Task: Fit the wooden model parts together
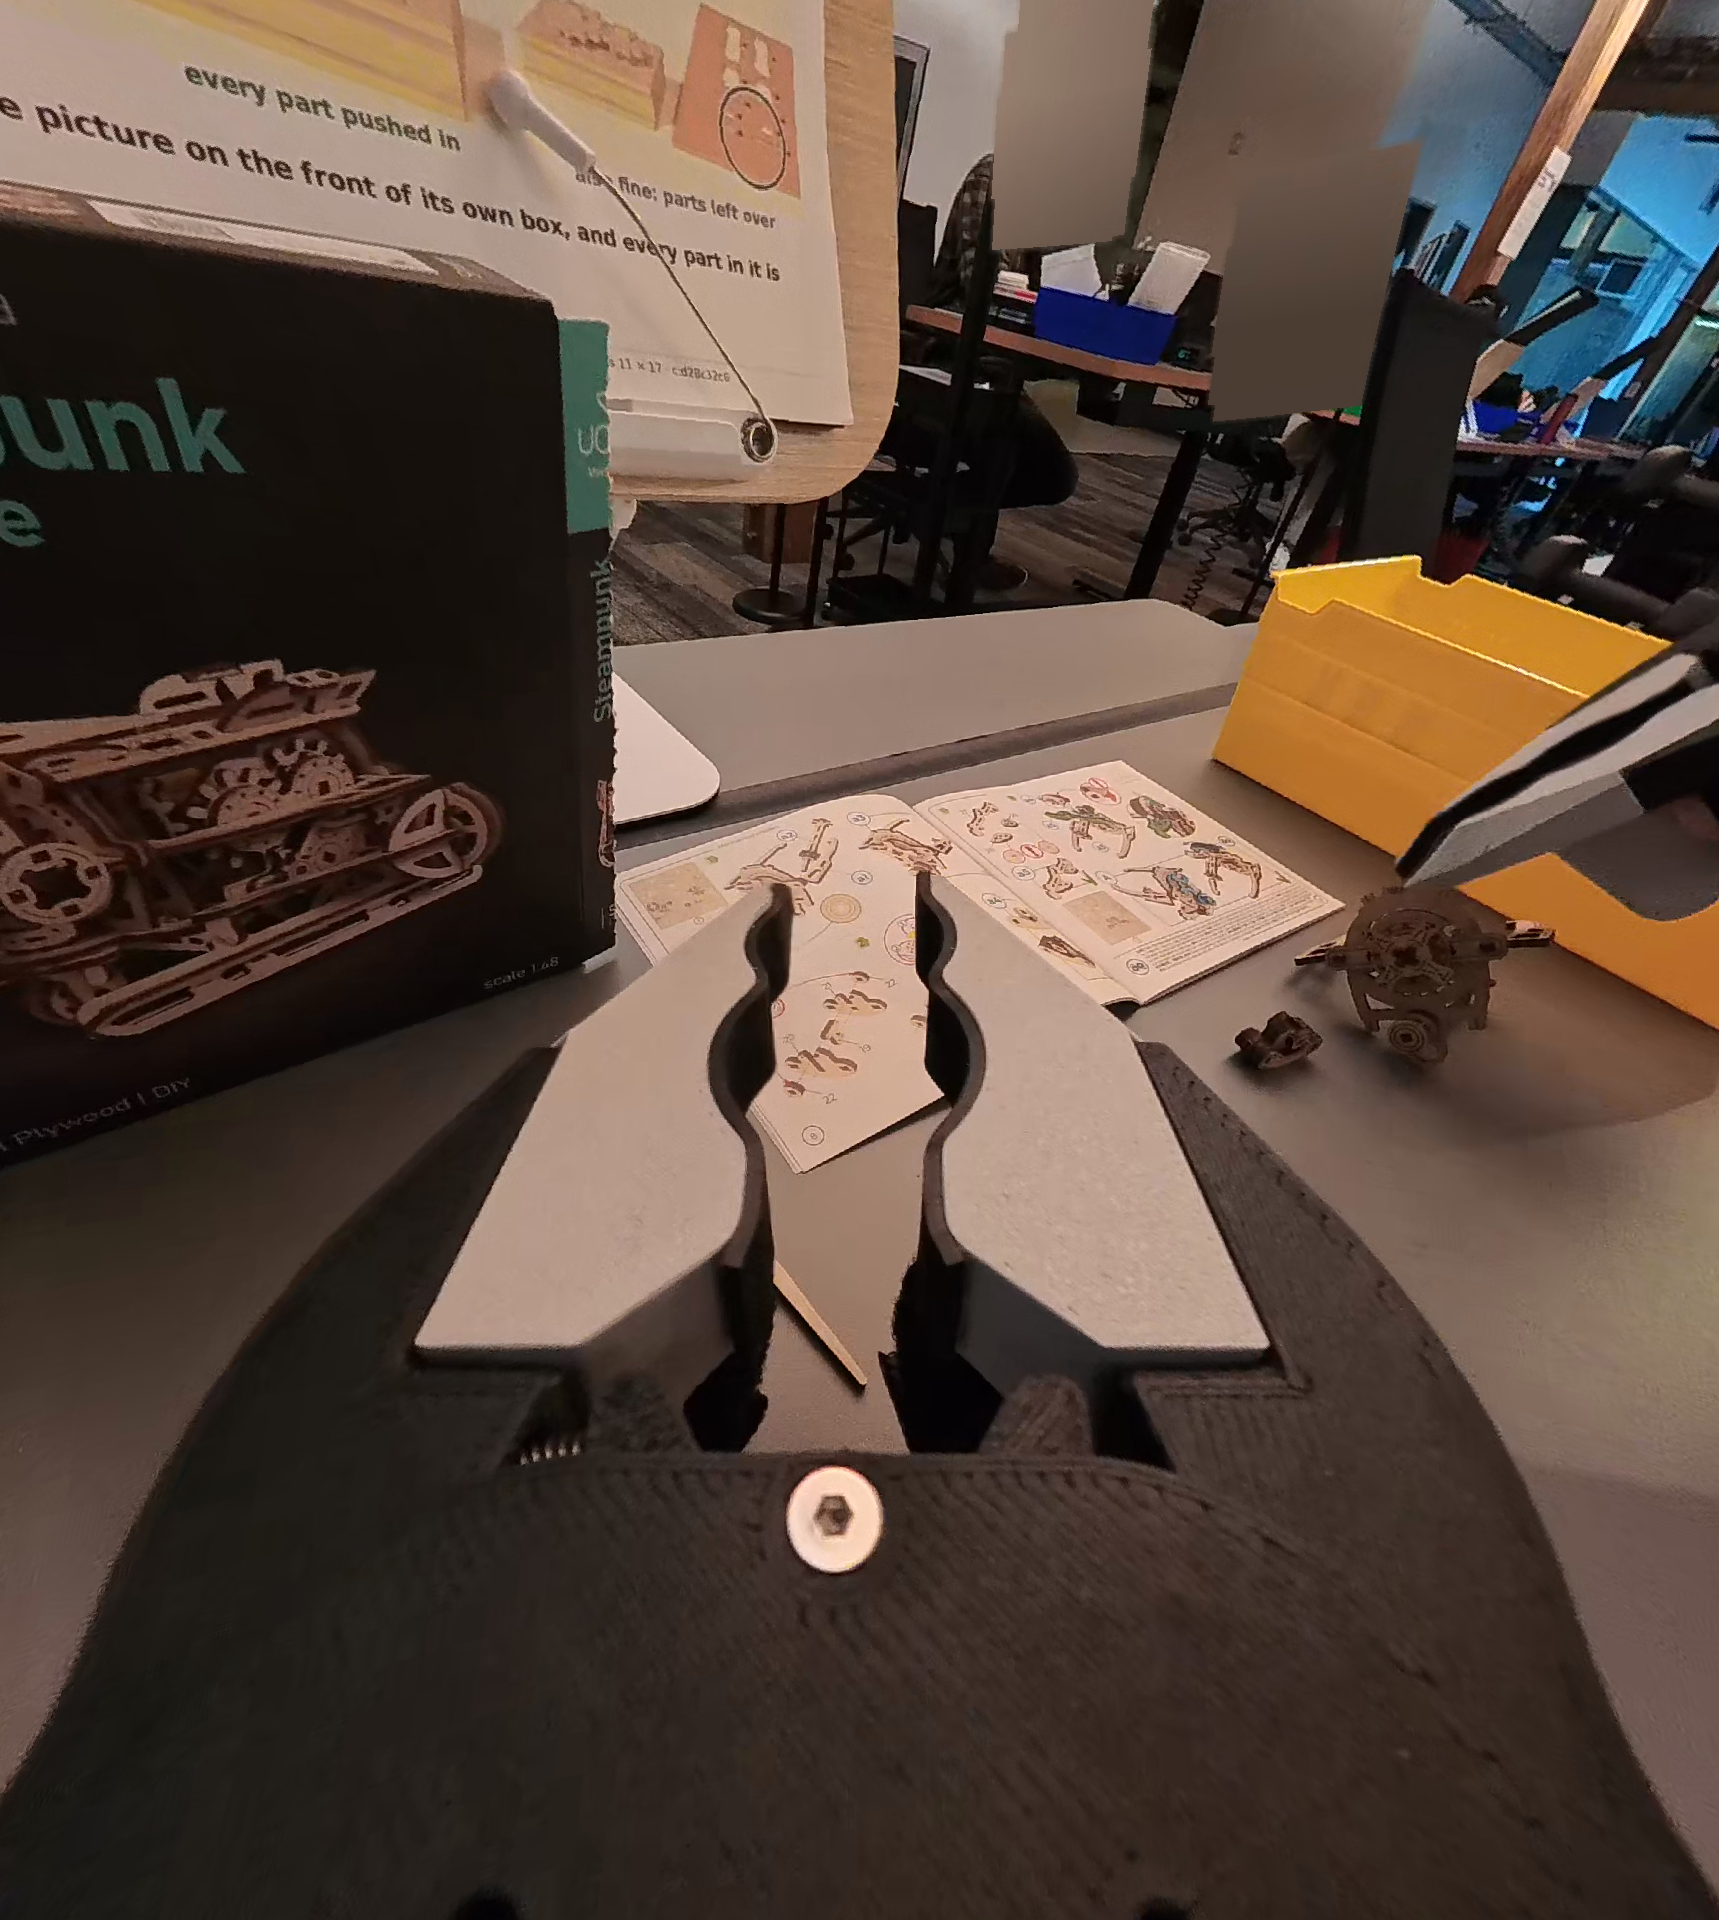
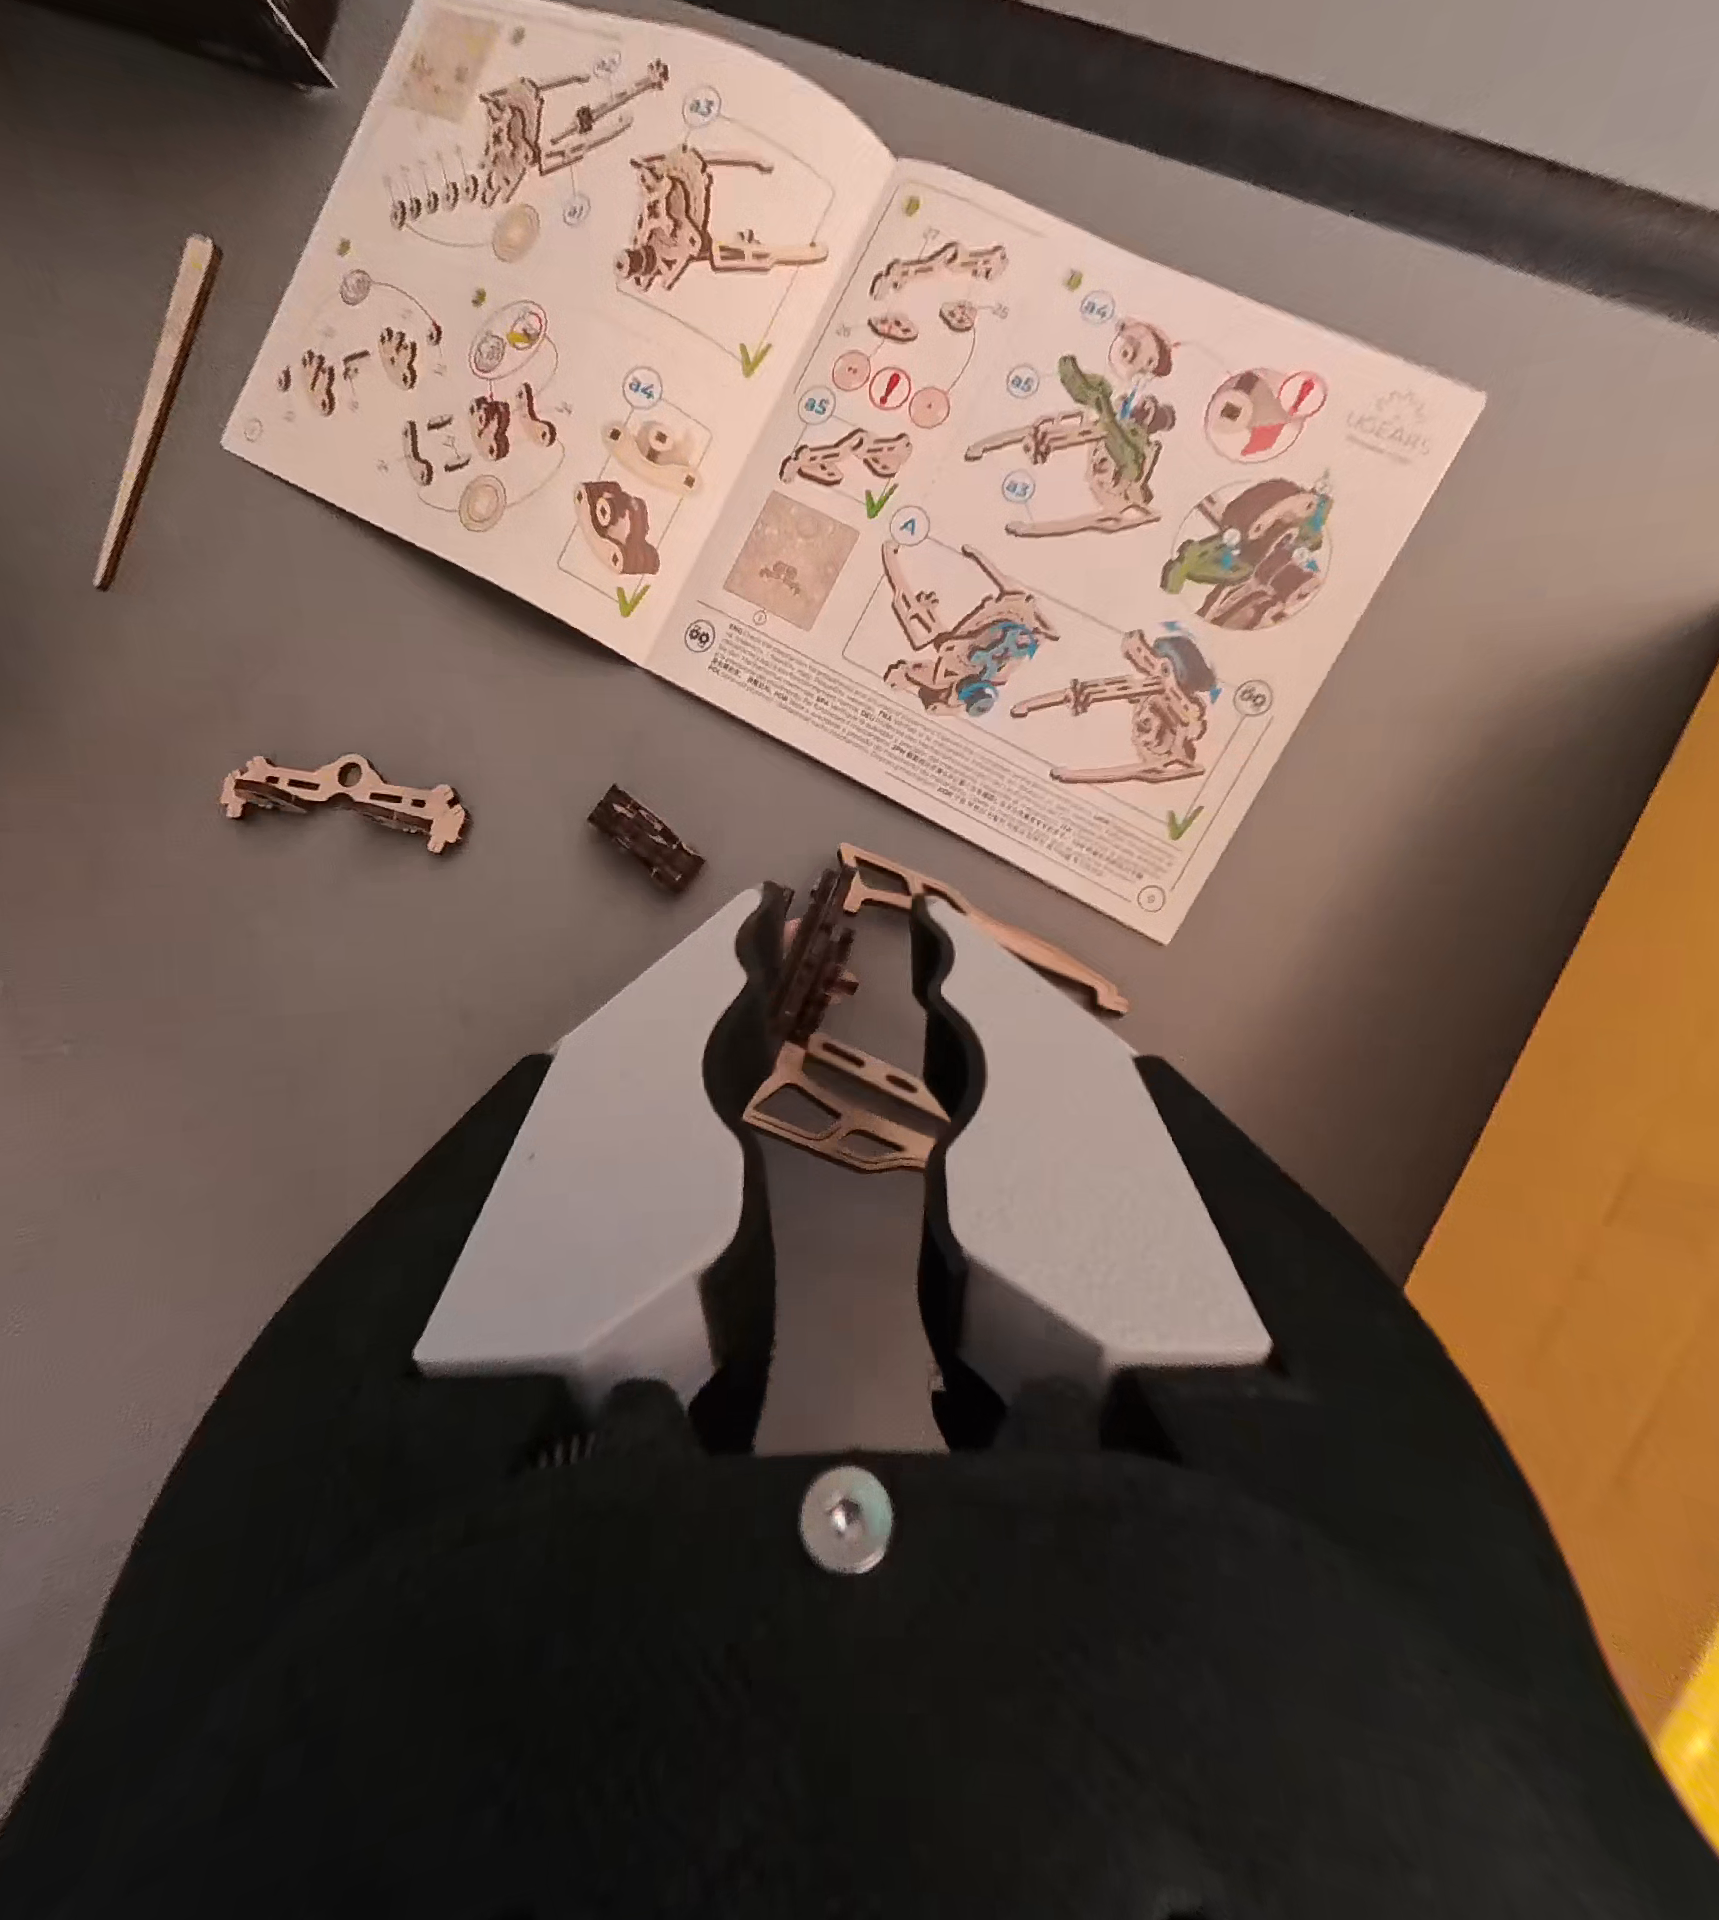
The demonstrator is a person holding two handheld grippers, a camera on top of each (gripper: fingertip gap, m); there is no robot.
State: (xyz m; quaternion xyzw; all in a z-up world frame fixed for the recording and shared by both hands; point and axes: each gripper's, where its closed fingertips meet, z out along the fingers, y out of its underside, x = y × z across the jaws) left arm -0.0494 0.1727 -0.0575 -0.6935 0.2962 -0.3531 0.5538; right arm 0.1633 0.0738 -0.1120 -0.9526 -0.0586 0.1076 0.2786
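Observation:
A partly built wooden assembly (image 1: 1411, 966) stands on the grey table (image 1: 1457, 1299) in front of a yellow bin. In the right wrist view the assembly (image 2: 834, 1101) shows through the gap between my fingers. My right gripper (image 2: 842, 904) hovers at its top with the jaws apart; it also shows in the left wrist view (image 1: 1416, 868). A small dark block (image 2: 645, 837) and a flat bridge-shaped part (image 2: 346, 805) lie to the left. My left gripper (image 1: 855, 894) is open and empty, above the table near the booklet.
An open instruction booklet (image 2: 834, 416) lies behind the parts. A thin wooden stick (image 2: 159, 405) lies at the far left. The yellow bin (image 1: 1406, 707) stands at the right. A dark model box (image 1: 211, 675) stands upright at the left, with a board holding a printed sheet (image 1: 419, 156) behind it. The gap from one gripper's tips to the other's is roughly 25 cm. The small dark block (image 2: 645, 837) lies around 7 cm away from my right fingertips. Look for it in the left wrist view (image 1: 1287, 1034) too.

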